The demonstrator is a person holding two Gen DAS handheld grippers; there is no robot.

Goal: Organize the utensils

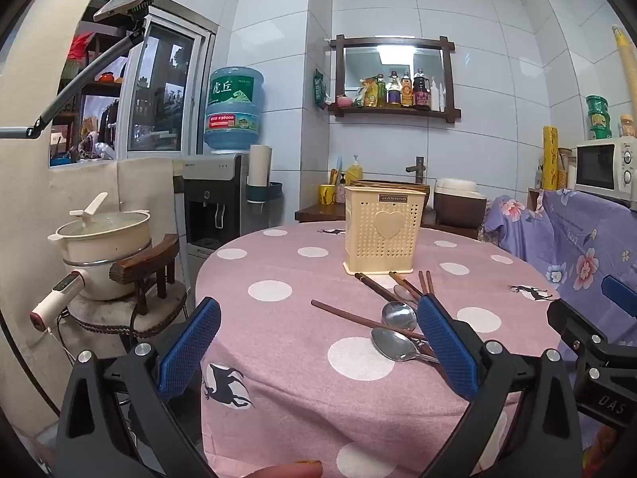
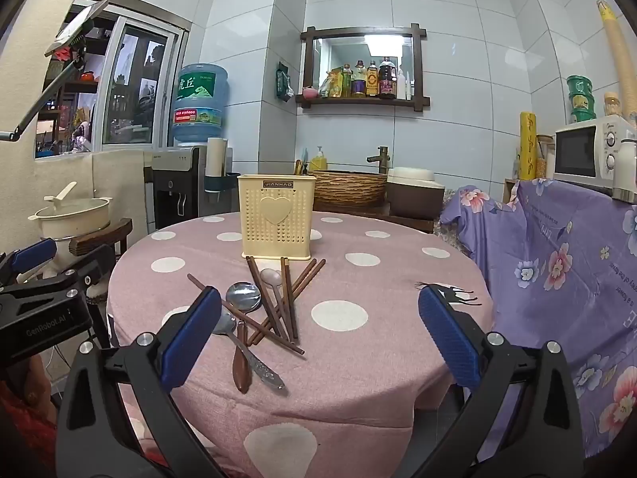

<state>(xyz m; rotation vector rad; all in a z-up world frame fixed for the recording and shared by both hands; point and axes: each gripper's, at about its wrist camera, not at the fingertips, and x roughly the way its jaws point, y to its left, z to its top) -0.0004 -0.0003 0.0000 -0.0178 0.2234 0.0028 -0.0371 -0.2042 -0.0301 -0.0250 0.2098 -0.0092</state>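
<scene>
A cream perforated utensil holder point(image 1: 383, 235) point(image 2: 277, 221) with a heart on its front stands upright near the far side of a round table under a pink dotted cloth point(image 1: 302, 358) point(image 2: 378, 362). In front of it lies a loose pile: several brown chopsticks point(image 2: 290, 302) point(image 1: 350, 316), two metal spoons point(image 1: 398, 344) point(image 2: 243, 296) and a brown-handled spoon point(image 2: 241, 366). My left gripper point(image 1: 318, 334) hangs open above the near table edge, left of the pile. My right gripper point(image 2: 320, 324) is open too, with the pile at its left finger point(image 2: 191, 334). Neither holds anything.
A stool with a cream pot point(image 1: 105, 239) stands left of the table. A water dispenser point(image 1: 223, 183) is behind it. A purple flowered cloth point(image 2: 557, 263) covers furniture on the right under a microwave point(image 2: 589, 155). A wooden basin with a tap point(image 2: 350, 185) sits behind the holder.
</scene>
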